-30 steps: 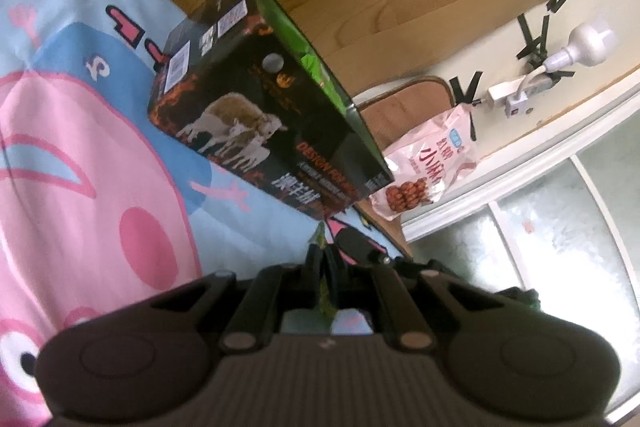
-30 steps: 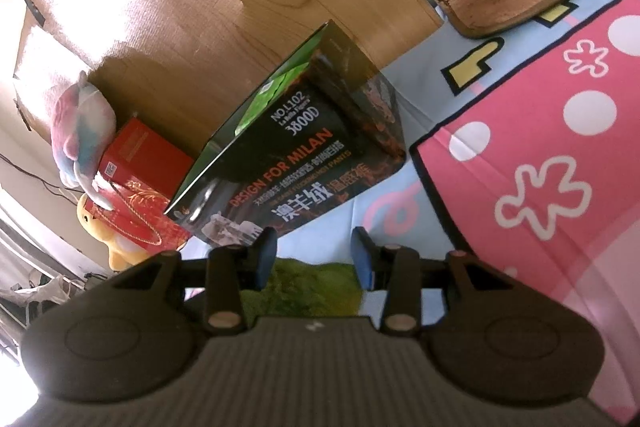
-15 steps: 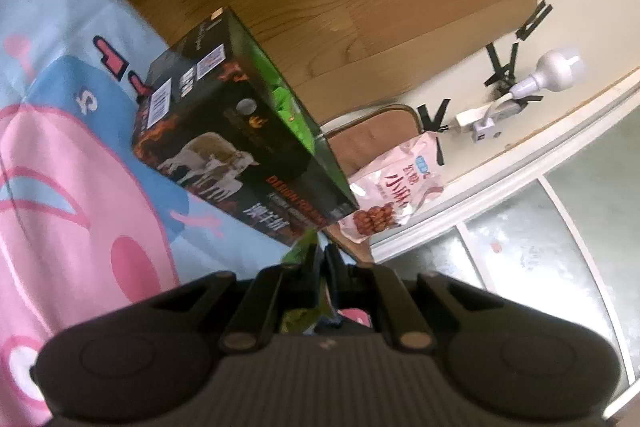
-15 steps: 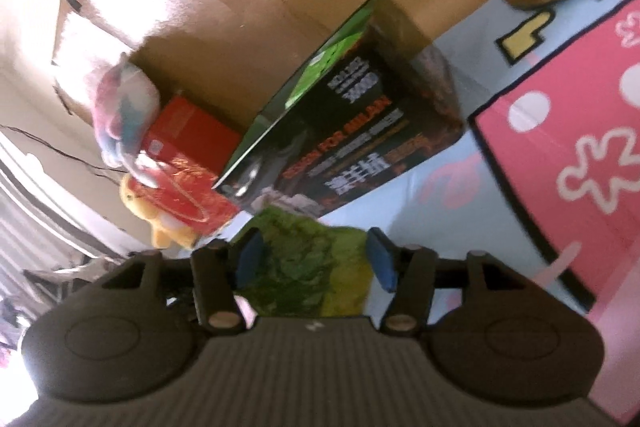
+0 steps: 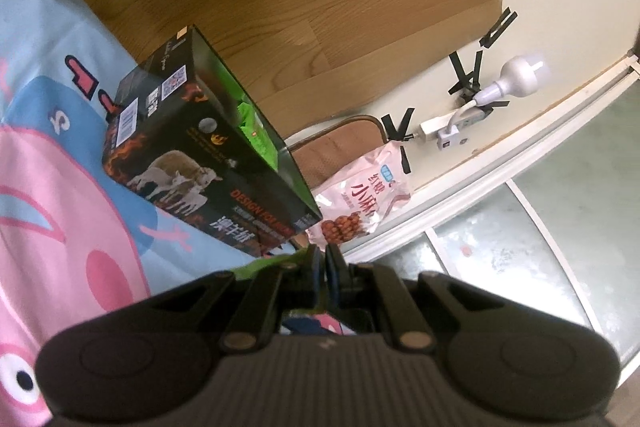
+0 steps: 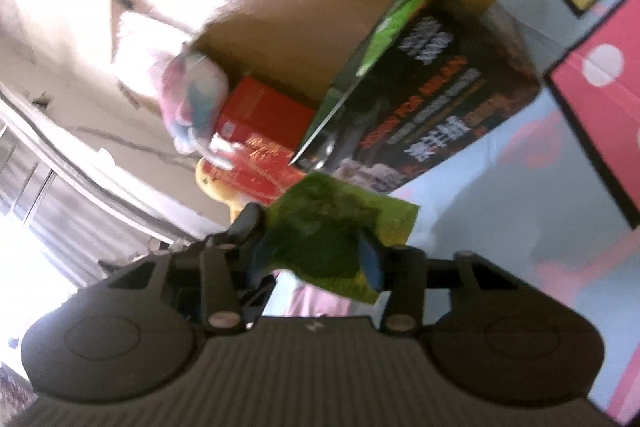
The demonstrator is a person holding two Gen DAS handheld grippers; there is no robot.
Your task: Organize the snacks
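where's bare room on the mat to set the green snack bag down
Free: the cartoon mat on the near side of the black box, and the pink patterned stretch beside it. Crowded: behind the box, where the red box and plush toys sit, and the brown cushion holding the pink snack bag.

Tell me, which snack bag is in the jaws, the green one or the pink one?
The green snack bag. It sits between the right gripper jaws, which have just been closing. The pink snack bag lies apart, on the brown cushion.
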